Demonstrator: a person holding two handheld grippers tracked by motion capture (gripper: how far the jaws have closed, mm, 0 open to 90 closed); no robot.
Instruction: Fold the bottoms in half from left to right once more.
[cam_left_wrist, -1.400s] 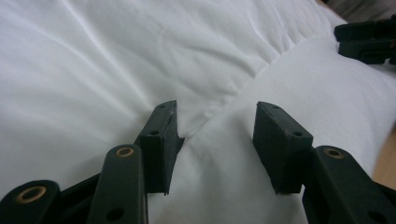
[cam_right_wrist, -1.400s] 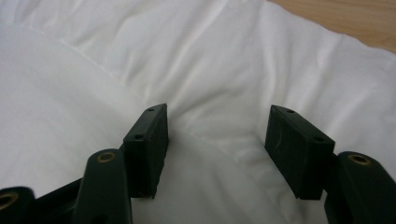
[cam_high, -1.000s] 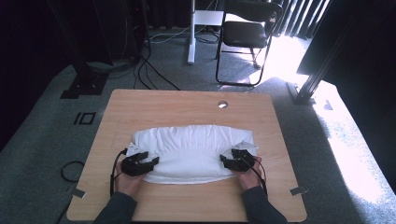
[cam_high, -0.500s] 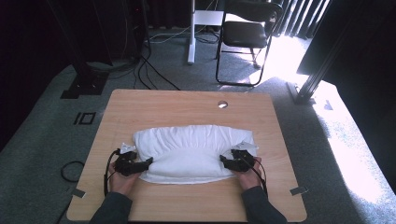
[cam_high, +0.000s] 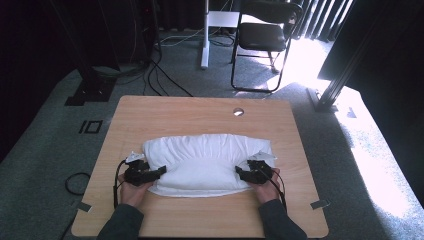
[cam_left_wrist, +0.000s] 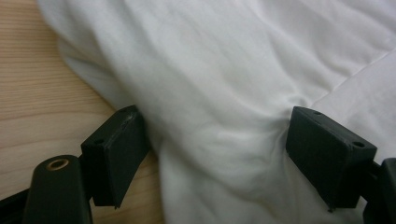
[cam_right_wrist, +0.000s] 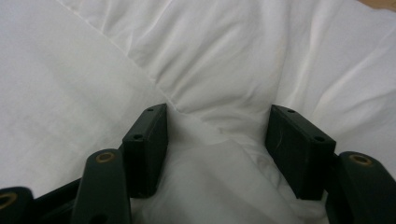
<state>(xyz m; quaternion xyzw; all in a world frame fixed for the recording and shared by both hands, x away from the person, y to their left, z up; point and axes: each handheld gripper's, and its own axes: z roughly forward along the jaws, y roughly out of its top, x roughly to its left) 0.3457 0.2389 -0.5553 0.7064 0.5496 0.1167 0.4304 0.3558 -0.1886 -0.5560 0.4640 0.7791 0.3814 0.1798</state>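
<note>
A white cloth (cam_high: 207, 162), folded into a thick bundle, lies across the middle of the tabletop (cam_high: 200, 112) in the high view, its long side running left to right and its lower edge nearer the bottom of the frame. The left gripper (cam_high: 159, 171) sits at the cloth's lower left end, held by the left hand (cam_high: 131, 191), and the right gripper (cam_high: 241, 172) sits at the lower right end, held by the right hand (cam_high: 265, 187); both point inward toward the cloth's middle.

In the left gripper view the jaws stand wide apart, one at the lower left of the frame over bare wood just beside the cloth's edge, the other at the lower right pressing into a crease, with a fold of cloth (cam_left_wrist: 224, 140) bulging between them (not pinched).

In the right gripper view the jaws are likewise apart, rising at either side of the lower centre, with bunched cloth (cam_right_wrist: 219, 154) lying in the gap and touching both inner faces.

A black chair (cam_high: 265, 35) stands on the carpet at the top of the high view, cables (cam_high: 165, 65) trail at the upper left, and a small round hole (cam_high: 238, 111) shows near the tabletop's far edge.
</note>
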